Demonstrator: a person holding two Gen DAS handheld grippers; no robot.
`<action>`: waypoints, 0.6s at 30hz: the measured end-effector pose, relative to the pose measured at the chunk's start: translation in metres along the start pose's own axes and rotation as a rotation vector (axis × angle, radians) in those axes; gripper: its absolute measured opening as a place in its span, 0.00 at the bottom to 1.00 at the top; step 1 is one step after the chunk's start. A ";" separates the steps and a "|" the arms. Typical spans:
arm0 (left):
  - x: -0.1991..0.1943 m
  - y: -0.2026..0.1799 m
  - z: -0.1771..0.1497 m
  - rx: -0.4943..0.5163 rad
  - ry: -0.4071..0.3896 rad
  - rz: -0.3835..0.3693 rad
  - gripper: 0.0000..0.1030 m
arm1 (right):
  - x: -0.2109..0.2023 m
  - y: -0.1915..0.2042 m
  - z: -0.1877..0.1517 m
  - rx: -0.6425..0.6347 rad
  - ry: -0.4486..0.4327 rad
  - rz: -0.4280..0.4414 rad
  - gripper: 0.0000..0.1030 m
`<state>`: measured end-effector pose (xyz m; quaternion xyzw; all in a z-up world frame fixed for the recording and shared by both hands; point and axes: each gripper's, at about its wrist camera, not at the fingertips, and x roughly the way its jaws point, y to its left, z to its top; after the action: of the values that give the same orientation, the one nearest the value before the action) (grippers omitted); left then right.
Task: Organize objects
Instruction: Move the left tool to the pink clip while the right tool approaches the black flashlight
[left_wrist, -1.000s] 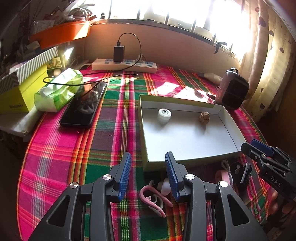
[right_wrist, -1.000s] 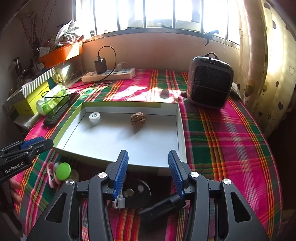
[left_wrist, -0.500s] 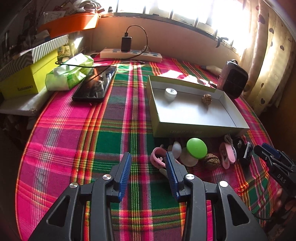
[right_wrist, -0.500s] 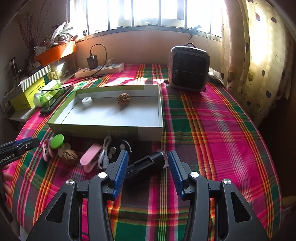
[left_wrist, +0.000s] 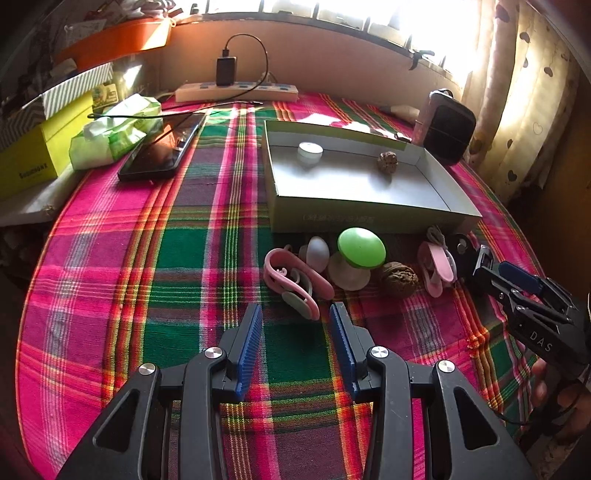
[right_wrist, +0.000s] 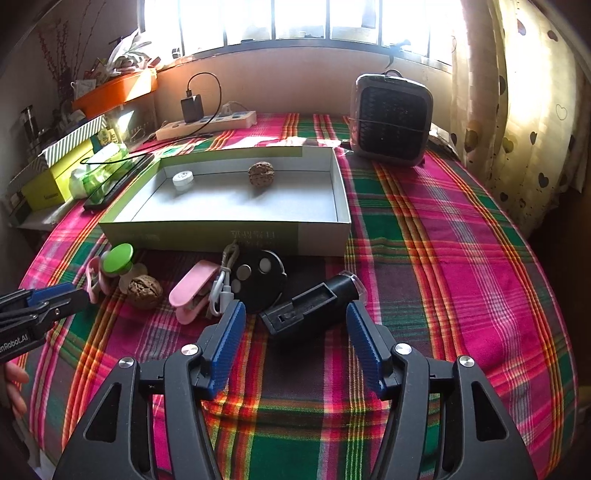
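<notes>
Both grippers are drawing back from the shallow green-sided cardboard box (right_wrist: 225, 225) and sinking toward the loose items lined up along its near wall on the plaid cloth (right_wrist: 424, 236). The right gripper (right_wrist: 295, 325) is spreading its blue pads wider, nothing pinched between them yet; the black flashlight-like tube (right_wrist: 314, 301) is lying just ahead of the gap. The left gripper (left_wrist: 295, 325) is holding its pads moderately apart and empty, aimed at the pink curved ear hook (left_wrist: 291, 277), which looks like part of an earphone, though glare is making that uncertain. A white round cap (right_wrist: 183, 179) and a wrinkled walnut (right_wrist: 260, 173) are already sitting inside the box. Picking up appears to be the step in hand: each gripper needs lowering until its pads are straddling its target, then closing.
</notes>
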<state>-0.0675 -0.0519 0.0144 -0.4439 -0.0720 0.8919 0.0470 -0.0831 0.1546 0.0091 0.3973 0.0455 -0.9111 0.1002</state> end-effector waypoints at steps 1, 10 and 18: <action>0.002 -0.001 -0.001 0.003 0.008 0.001 0.35 | 0.001 0.000 0.000 0.000 0.002 -0.001 0.57; 0.001 0.006 -0.001 -0.011 0.012 0.024 0.35 | 0.002 -0.015 -0.004 0.021 0.011 -0.034 0.57; -0.004 0.025 -0.003 -0.036 0.007 0.065 0.35 | -0.003 -0.030 -0.009 0.043 0.014 -0.061 0.57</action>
<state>-0.0629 -0.0769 0.0115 -0.4501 -0.0735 0.8899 0.0101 -0.0816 0.1855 0.0054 0.4041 0.0387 -0.9117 0.0638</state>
